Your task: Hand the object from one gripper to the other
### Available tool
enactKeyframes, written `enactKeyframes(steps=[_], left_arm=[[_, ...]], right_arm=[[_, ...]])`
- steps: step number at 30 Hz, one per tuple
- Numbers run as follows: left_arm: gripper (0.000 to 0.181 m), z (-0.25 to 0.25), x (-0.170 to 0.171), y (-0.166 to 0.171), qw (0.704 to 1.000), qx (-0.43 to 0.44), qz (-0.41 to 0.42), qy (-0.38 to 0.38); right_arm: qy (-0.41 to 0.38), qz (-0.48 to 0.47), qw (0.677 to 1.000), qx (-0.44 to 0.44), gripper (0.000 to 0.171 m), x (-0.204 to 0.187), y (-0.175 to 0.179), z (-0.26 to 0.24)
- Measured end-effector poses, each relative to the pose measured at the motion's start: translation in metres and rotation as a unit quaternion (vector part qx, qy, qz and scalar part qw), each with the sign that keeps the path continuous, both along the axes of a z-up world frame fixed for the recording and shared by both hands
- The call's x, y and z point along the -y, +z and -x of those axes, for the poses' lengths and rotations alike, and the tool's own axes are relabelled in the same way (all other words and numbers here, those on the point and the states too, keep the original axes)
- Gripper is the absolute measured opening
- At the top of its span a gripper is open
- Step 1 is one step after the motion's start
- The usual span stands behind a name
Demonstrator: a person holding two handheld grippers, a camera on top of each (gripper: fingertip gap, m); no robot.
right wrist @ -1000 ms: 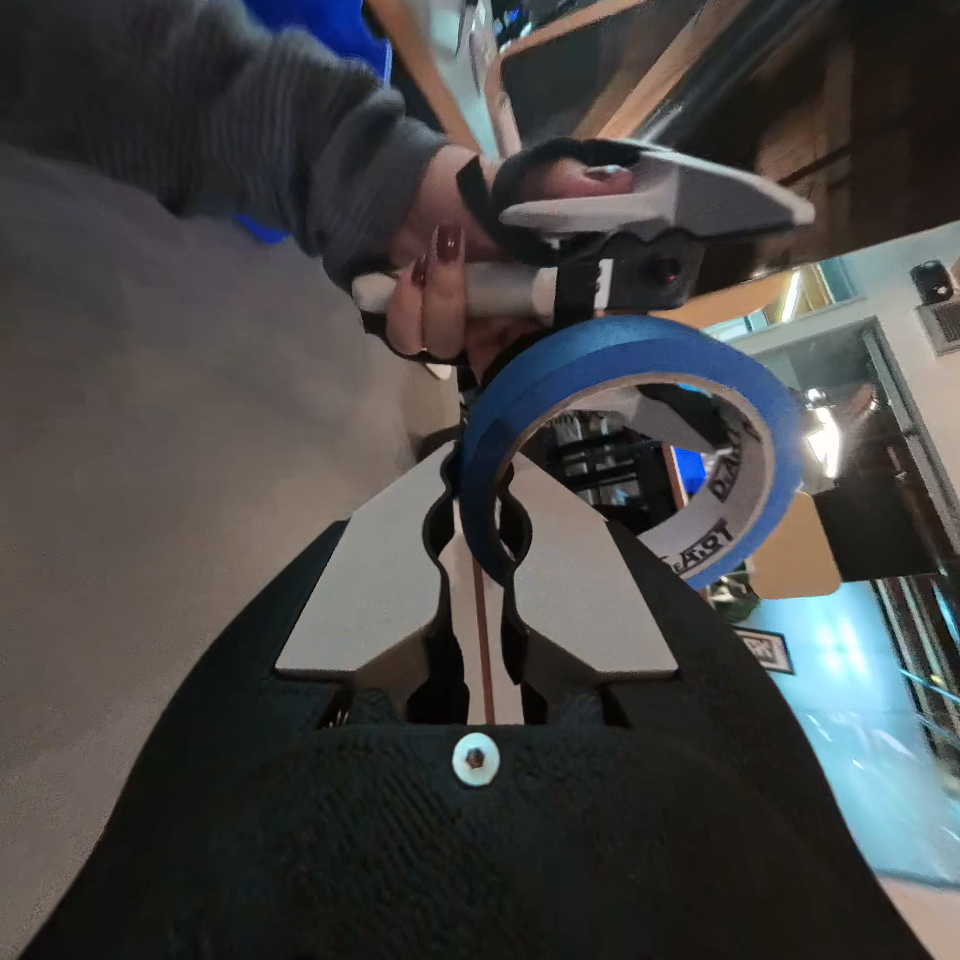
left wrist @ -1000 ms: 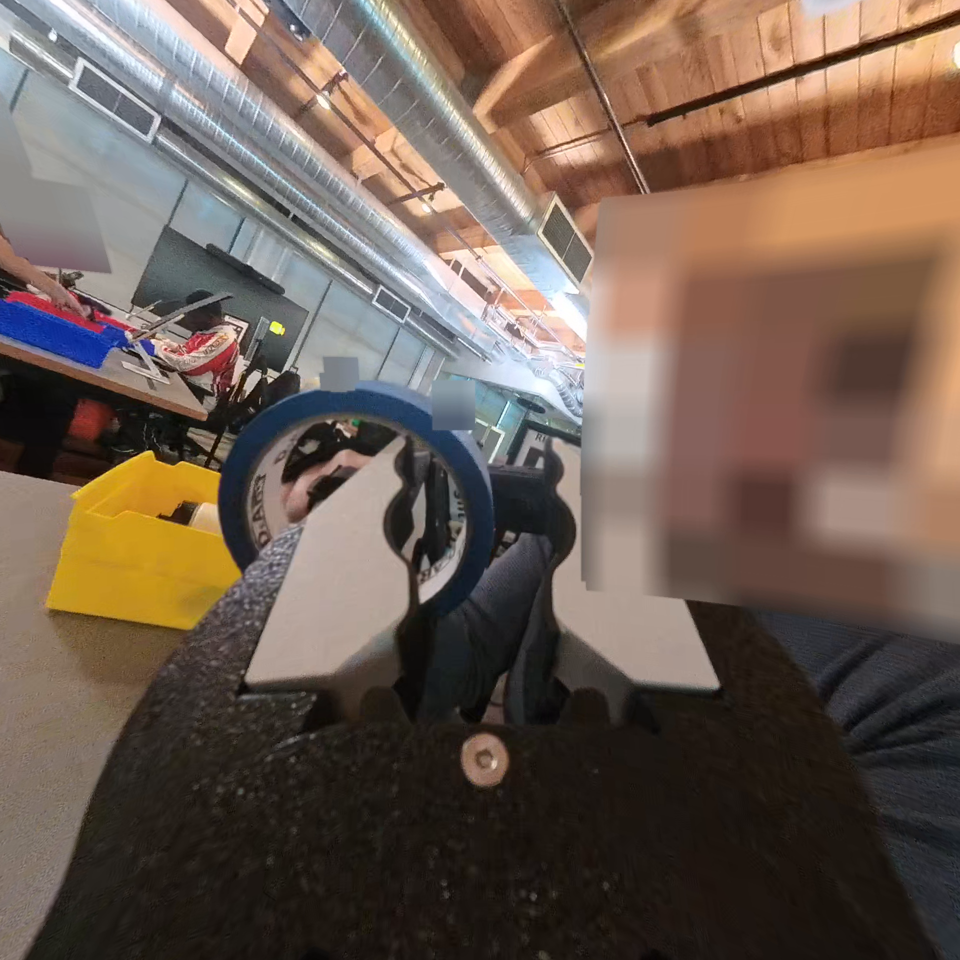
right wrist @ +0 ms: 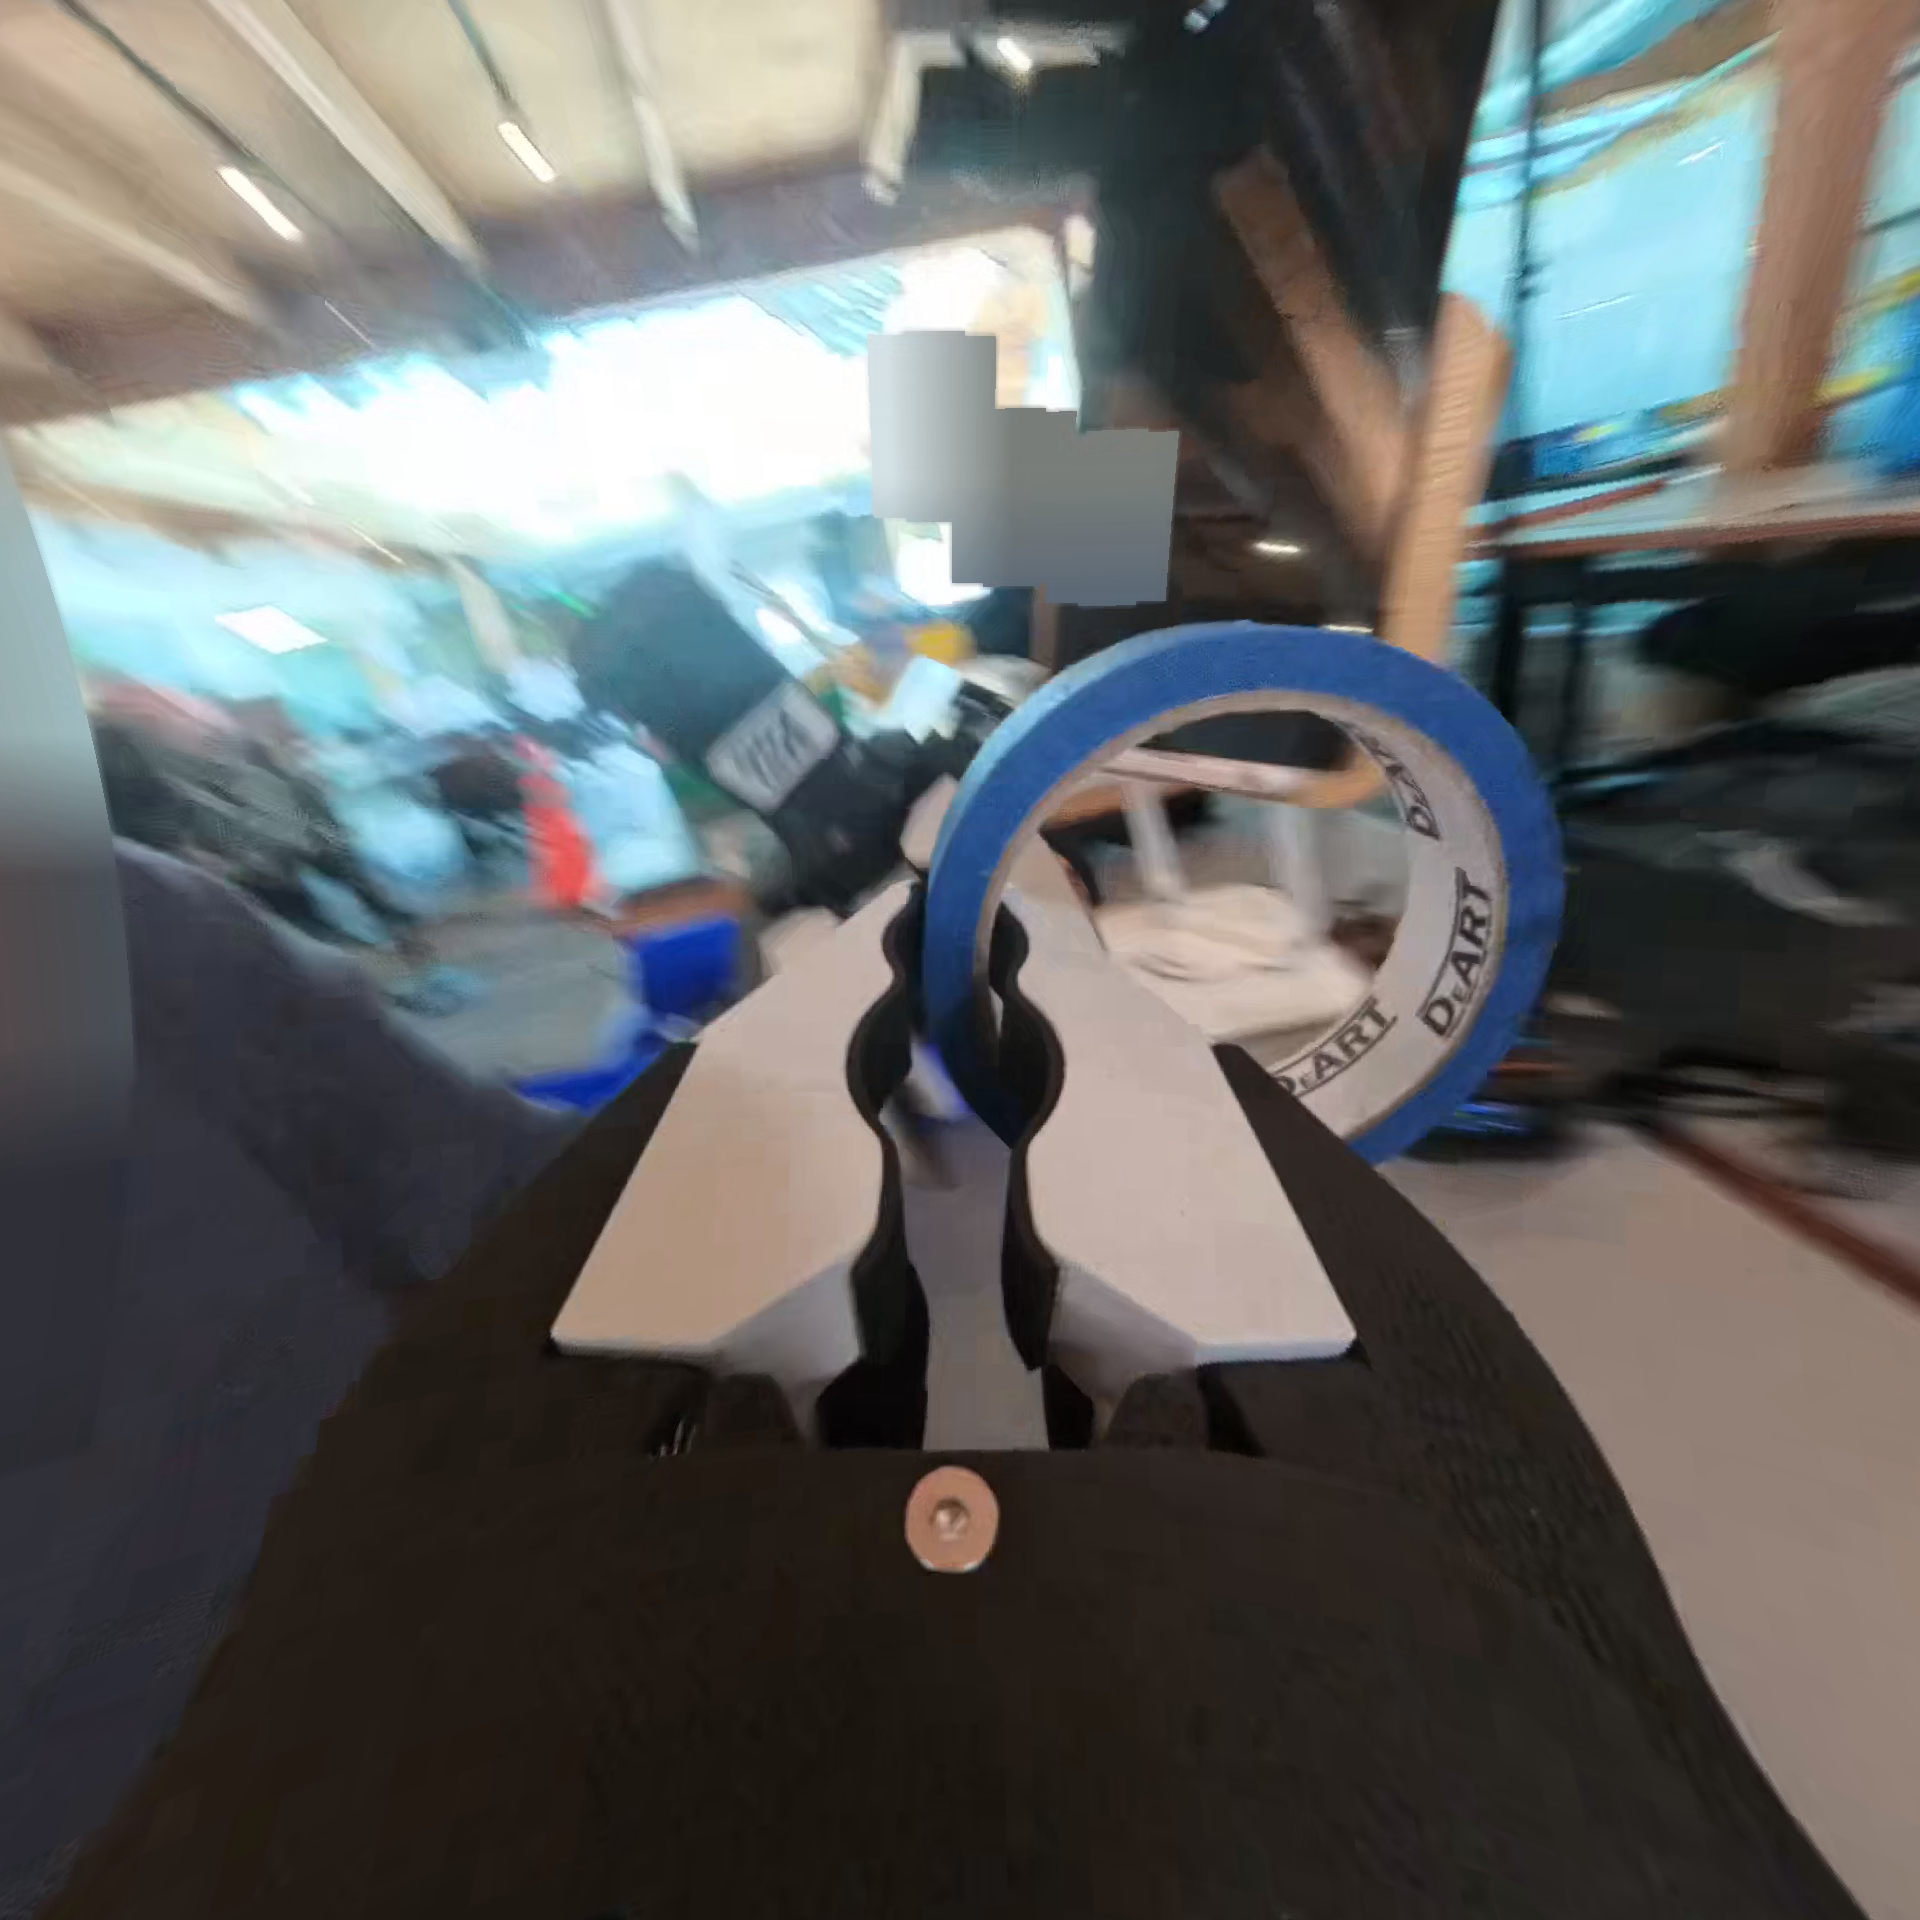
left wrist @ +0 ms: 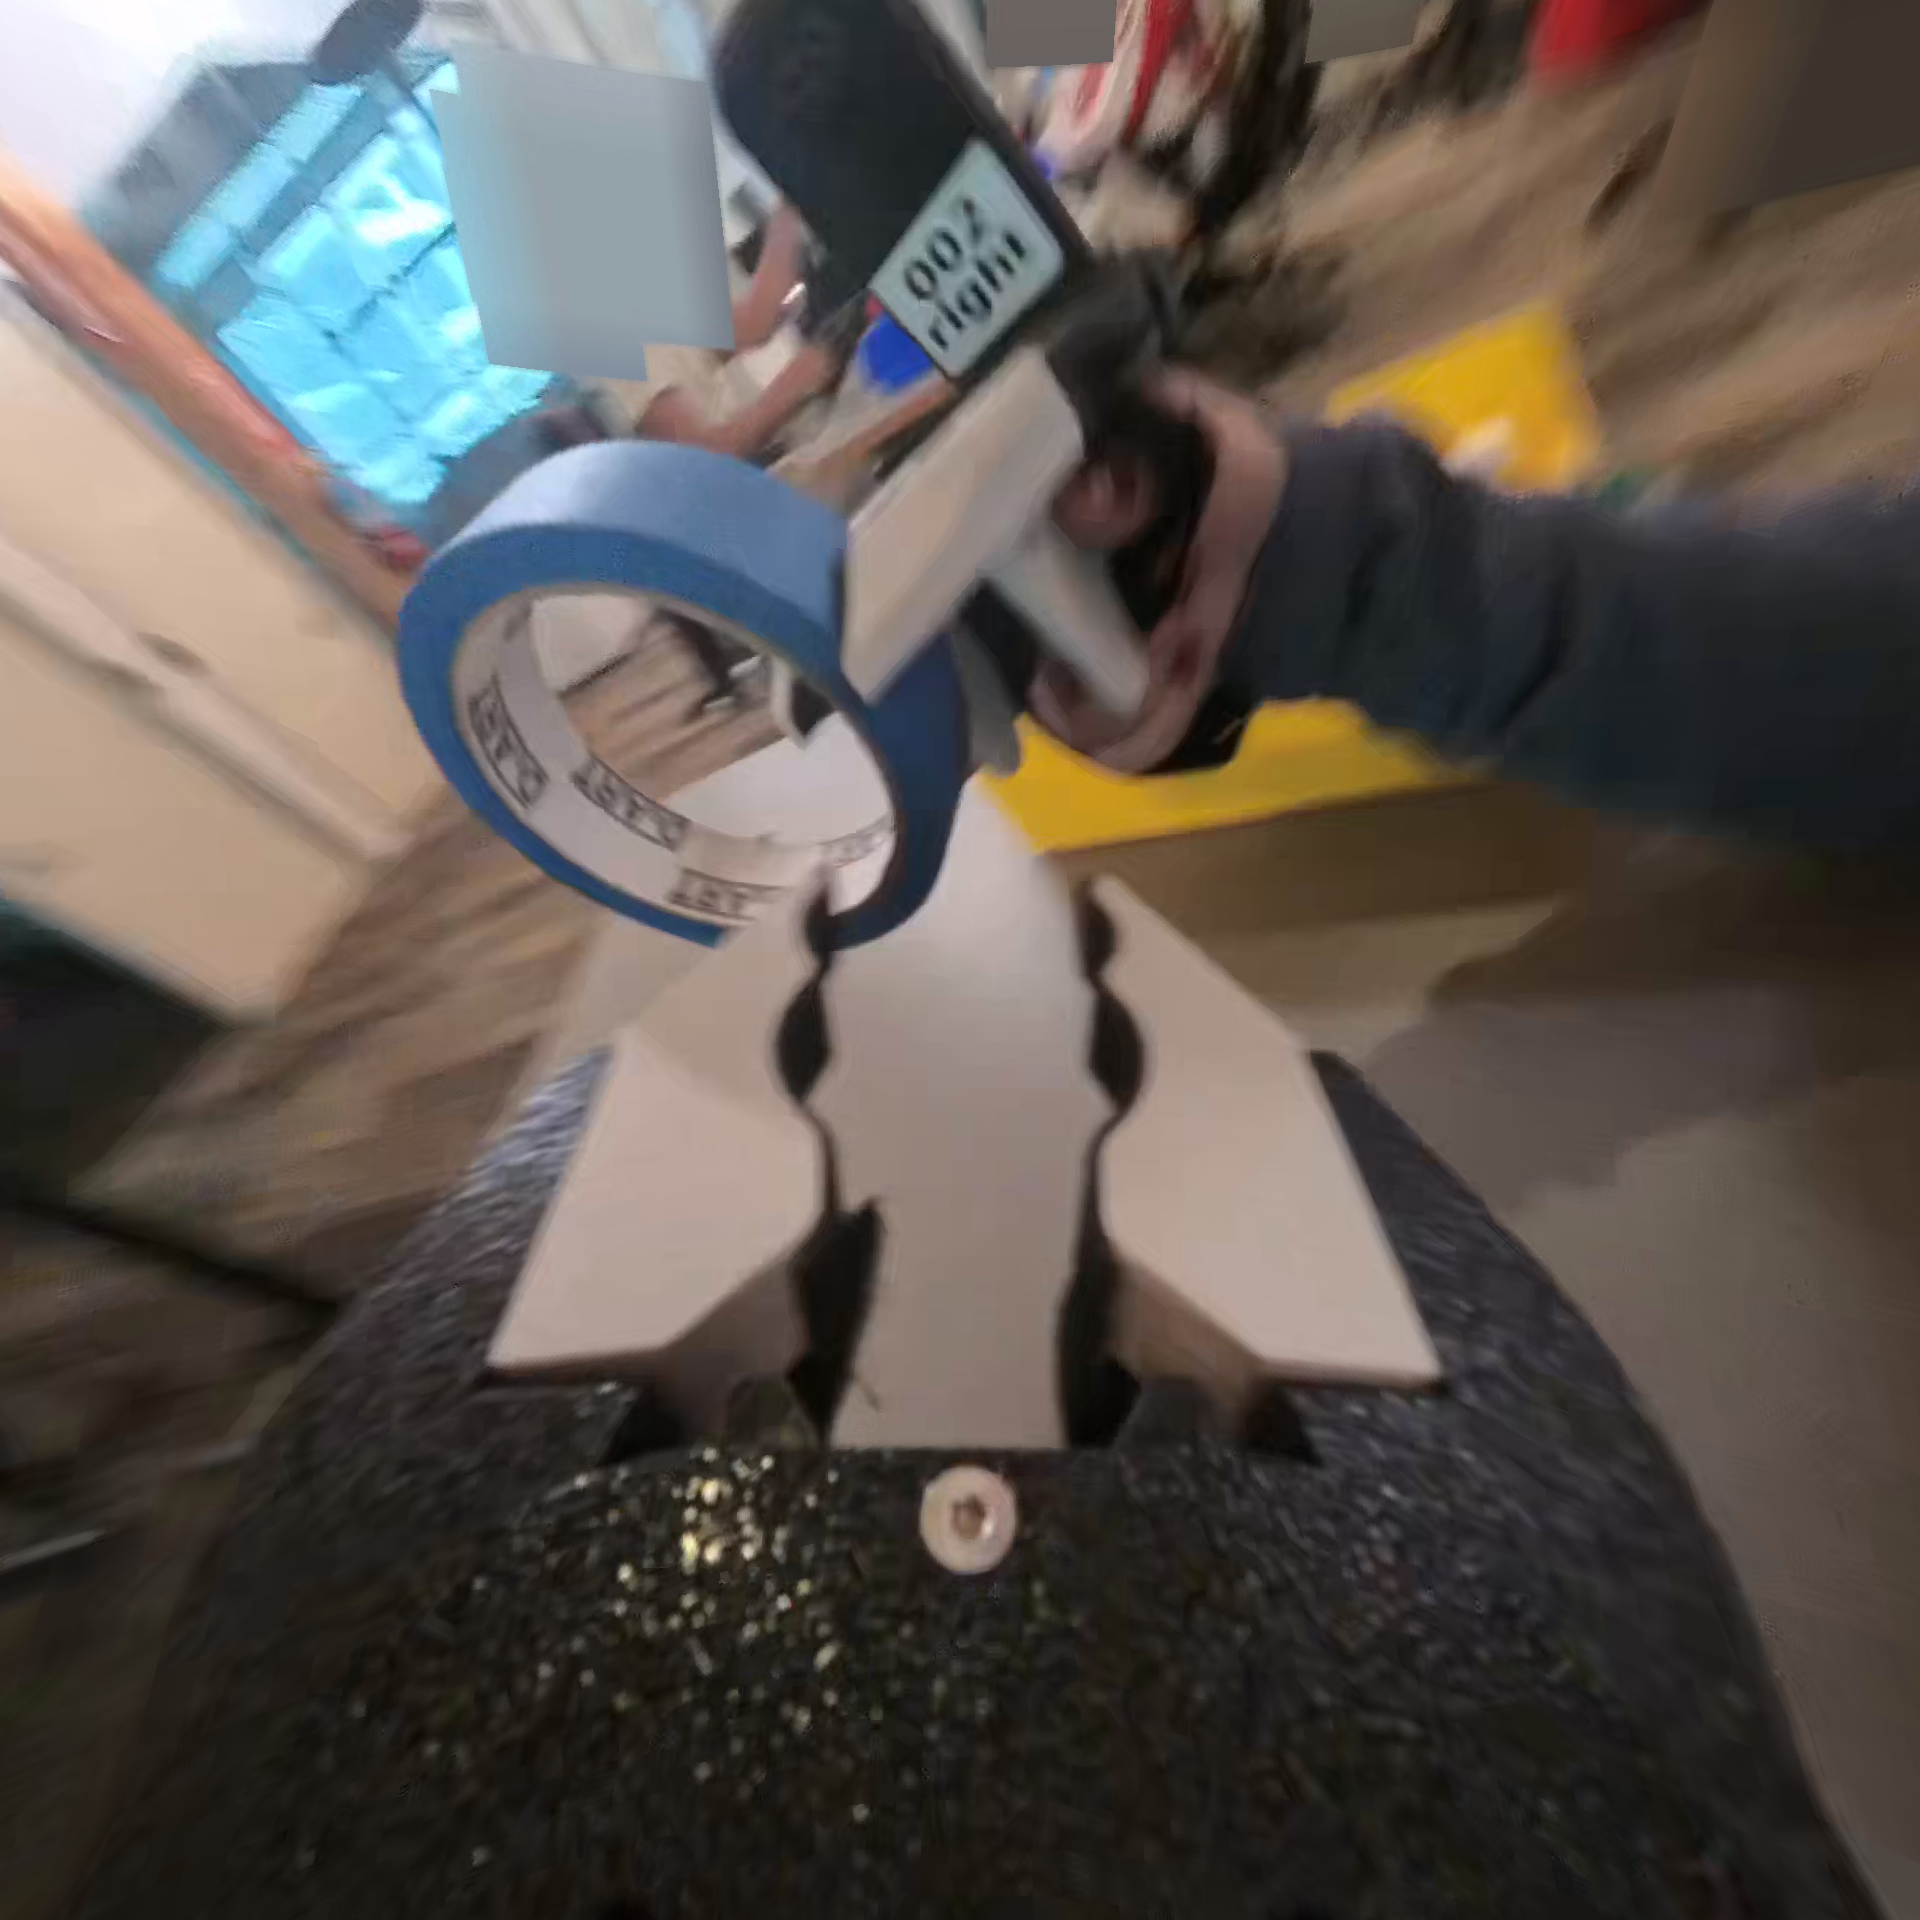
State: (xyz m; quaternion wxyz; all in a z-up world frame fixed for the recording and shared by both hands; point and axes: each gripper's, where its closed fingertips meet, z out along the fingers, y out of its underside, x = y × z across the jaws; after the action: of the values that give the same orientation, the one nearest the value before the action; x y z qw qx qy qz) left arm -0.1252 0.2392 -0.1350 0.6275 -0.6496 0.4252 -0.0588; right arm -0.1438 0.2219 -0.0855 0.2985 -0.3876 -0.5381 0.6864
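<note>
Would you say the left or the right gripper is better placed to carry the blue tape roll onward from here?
Right. The right gripper is clamped on the blue tape roll; the left gripper stands open, holding nothing, with the roll just beyond its fingertips.

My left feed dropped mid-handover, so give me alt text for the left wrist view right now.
The right hand-held gripper, held in a person's hand, clamps the far wall of a blue masking tape roll. The left hand-held gripper is open in the foreground, the roll's near edge at its left fingertip. A yellow bin sits behind; the background is motion-blurred.
</note>
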Motion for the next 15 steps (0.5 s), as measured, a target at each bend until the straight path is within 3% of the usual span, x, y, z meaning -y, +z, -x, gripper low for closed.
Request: enactKeyframes(steps=[1, 3, 5, 7, 10, 13, 14, 15], left_arm=[[0.067, -0.001, 0.005, 0.009, 0.995, 0.086, 0.038, -0.036], [0.08, 0.009, 0.015, 0.036, 0.954, 0.262, 0.097, -0.11], [0.078, 0.031, 0.009, 0.052, 0.915, 0.371, 0.118, -0.104], [0.087, 0.028, 0.012, 0.05, 0.908, 0.376, 0.146, -0.114], [0.073, 0.023, 0.003, 0.05, 0.925, 0.349, 0.142, -0.05], [0.029, 0.033, -0.009, 0.046, 0.931, 0.34, 0.128, 0.024], [0.023, 0.035, -0.009, 0.047, 0.934, 0.336, 0.115, 0.026], [0.022, 0.036, -0.009, 0.046, 0.937, 0.33, 0.112, 0.024]], right_arm=[[-0.035, -0.068, 0.997, 0.004, 0.008, -0.002, -0.008, 0.003], [-0.097, -0.227, 0.969, -0.013, 0.008, -0.004, -0.022, 0.006], [-0.176, -0.392, 0.903, 0.012, 0.008, -0.017, -0.04, 0.014], [-0.214, -0.56, 0.8, 0.018, 0.008, -0.024, -0.057, 0.02], [-0.244, -0.709, 0.661, 0.016, 0.008, -0.032, -0.066, 0.033], [-0.253, -0.757, 0.603, -0.018, 0.008, -0.025, -0.064, 0.043], [-0.262, -0.757, 0.599, -0.014, 0.009, -0.028, -0.064, 0.045], [-0.261, -0.745, 0.614, -0.019, 0.009, -0.025, -0.065, 0.046]])
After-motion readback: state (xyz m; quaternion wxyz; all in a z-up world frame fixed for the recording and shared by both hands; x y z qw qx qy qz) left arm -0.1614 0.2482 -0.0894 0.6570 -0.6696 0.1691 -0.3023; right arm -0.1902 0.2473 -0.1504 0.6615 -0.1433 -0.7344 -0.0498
